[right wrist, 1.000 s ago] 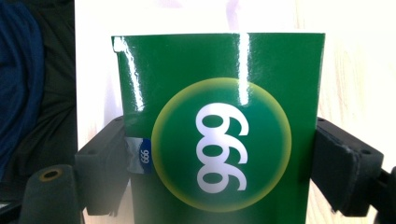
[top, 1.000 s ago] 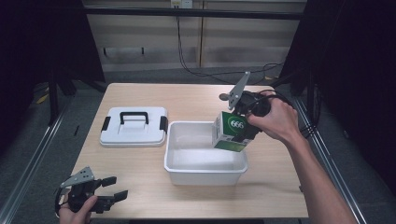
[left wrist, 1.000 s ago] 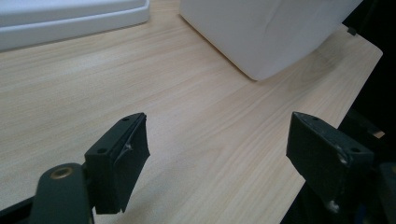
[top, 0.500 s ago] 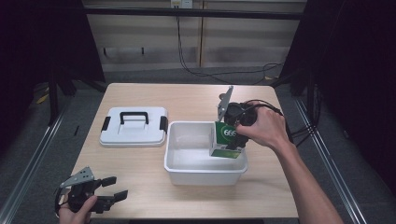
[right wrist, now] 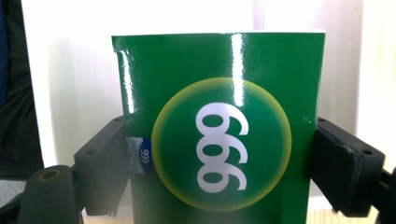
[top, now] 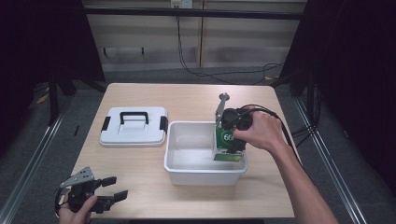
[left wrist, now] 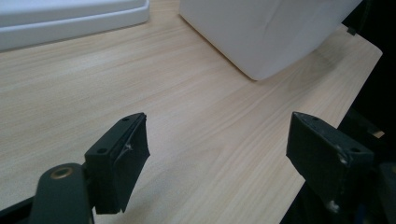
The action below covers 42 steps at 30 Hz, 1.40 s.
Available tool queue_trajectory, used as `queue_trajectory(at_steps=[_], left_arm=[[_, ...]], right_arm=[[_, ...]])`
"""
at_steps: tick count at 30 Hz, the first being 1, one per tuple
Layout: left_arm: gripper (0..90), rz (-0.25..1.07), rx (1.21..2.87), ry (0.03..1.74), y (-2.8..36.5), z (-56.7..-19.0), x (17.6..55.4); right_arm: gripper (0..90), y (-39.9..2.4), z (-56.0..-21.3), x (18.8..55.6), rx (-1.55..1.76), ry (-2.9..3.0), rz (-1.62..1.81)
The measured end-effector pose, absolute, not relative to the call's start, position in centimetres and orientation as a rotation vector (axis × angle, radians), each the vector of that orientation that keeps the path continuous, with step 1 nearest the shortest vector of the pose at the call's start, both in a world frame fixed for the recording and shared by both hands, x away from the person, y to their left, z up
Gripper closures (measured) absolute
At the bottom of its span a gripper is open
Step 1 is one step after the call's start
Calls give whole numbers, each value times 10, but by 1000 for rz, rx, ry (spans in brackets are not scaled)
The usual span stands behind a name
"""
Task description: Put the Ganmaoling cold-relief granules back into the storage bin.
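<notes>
Green box (right wrist: 219, 135) w/ a yellow-ringed disc and white digits sits clamped betw. the two black jaws of the right tool (top: 232, 140), one jaw pressed on each side. In the high view the box (top: 227, 144) is upright inside the white tub (top: 205, 175), at its right end, next to the right wall; can't tell if it touches the tub floor. The right hand (top: 261, 130) grips the tool from above, cable trailing off to the right.

Left tool (top: 108, 198) is at the near-left corner of the pale wood bench (top: 196, 98), held in the left hand (top: 77, 212), jaws wide apart w/ nothing betw. them; in the left gripper view they frame bare bench, tub corner (left wrist: 261, 32) farther off.

White lid (top: 134, 126) w/ black handle and side clips lies flat on the bench, just left of the tub, apart from it.
</notes>
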<state>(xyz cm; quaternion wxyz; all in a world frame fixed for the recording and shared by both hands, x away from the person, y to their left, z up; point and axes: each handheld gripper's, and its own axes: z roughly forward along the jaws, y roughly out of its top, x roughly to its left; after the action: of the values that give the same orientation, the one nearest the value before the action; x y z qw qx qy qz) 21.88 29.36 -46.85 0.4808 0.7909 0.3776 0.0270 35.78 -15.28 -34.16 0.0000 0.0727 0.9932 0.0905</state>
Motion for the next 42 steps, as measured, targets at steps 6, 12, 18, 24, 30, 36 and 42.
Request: queue_trajectory(at_steps=[6,12,18,24,30,36,42], left_arm=[[209,67,1927,921,294,-468,219],[209,67,1927,922,294,-468,219],[209,67,1926,924,294,-469,219],[209,68,1926,923,293,-468,219],[209,71,1925,924,294,-468,219],[209,69,1924,921,294,-468,219],[209,68,1925,917,294,-468,218]], right_arm=[[149,-149,-347,358,201,3127,250],[146,-143,-357,361,190,3145,187],[143,-140,-368,365,198,3154,161],[140,-142,-374,365,205,3153,165],[140,-139,-380,365,215,3157,127],[140,-136,-388,367,227,3165,101],[140,-135,-396,367,203,3177,90]])
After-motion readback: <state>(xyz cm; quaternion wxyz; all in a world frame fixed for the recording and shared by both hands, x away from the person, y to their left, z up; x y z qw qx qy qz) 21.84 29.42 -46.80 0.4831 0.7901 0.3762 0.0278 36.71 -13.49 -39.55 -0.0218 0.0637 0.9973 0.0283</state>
